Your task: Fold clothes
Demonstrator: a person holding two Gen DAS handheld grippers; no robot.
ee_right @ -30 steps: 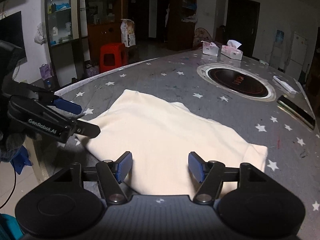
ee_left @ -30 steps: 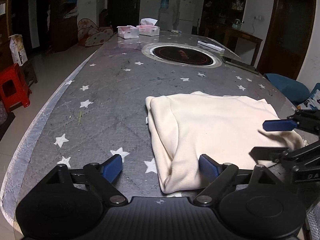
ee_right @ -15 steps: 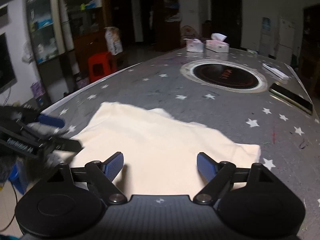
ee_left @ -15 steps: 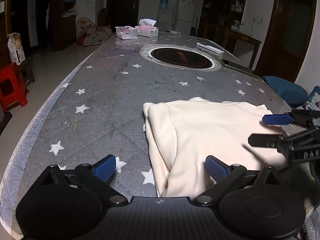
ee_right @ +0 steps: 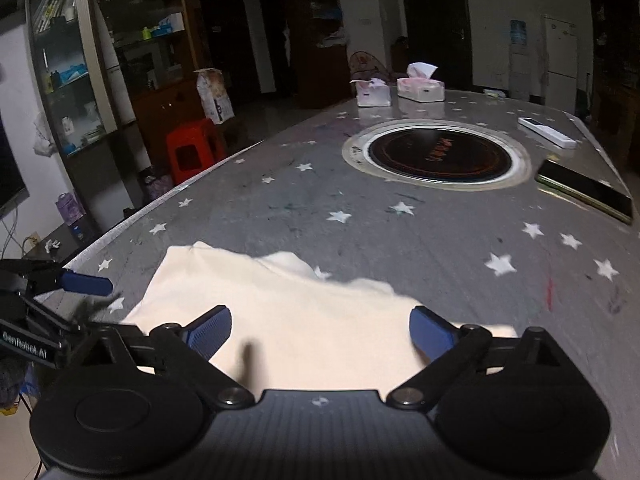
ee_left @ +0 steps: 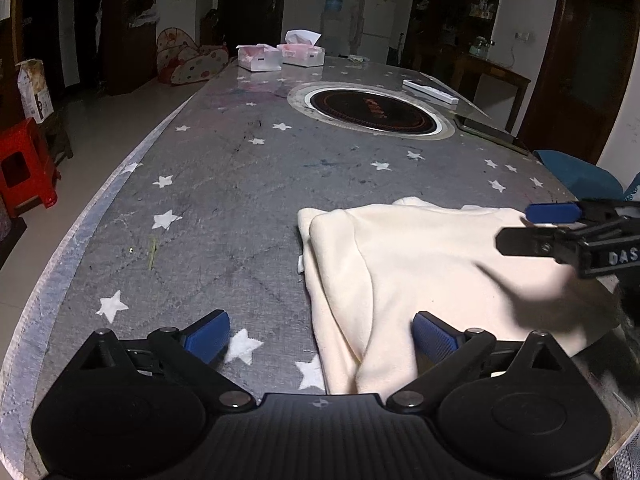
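A cream garment [ee_left: 432,276] lies folded flat at the near edge of the grey star-patterned table [ee_left: 248,184]; it also shows in the right wrist view [ee_right: 304,320]. My left gripper [ee_left: 320,338] is open and empty, low over the garment's left folded edge. My right gripper [ee_right: 320,328] is open and empty, over the garment's near edge. The right gripper shows in the left wrist view [ee_left: 532,226] above the garment's right side. The left gripper shows in the right wrist view [ee_right: 86,300] at the garment's left corner.
A round inset cooktop [ee_left: 372,110] sits mid-table. Two tissue boxes [ee_left: 280,56] stand at the far end. A white remote [ee_right: 548,132] and a dark phone [ee_right: 584,192] lie at the right. A red stool [ee_left: 24,168] stands left of the table.
Both grippers have pulled back and risen from the garment, and their jaws have spread a little wider. The garment stays flat on the table.
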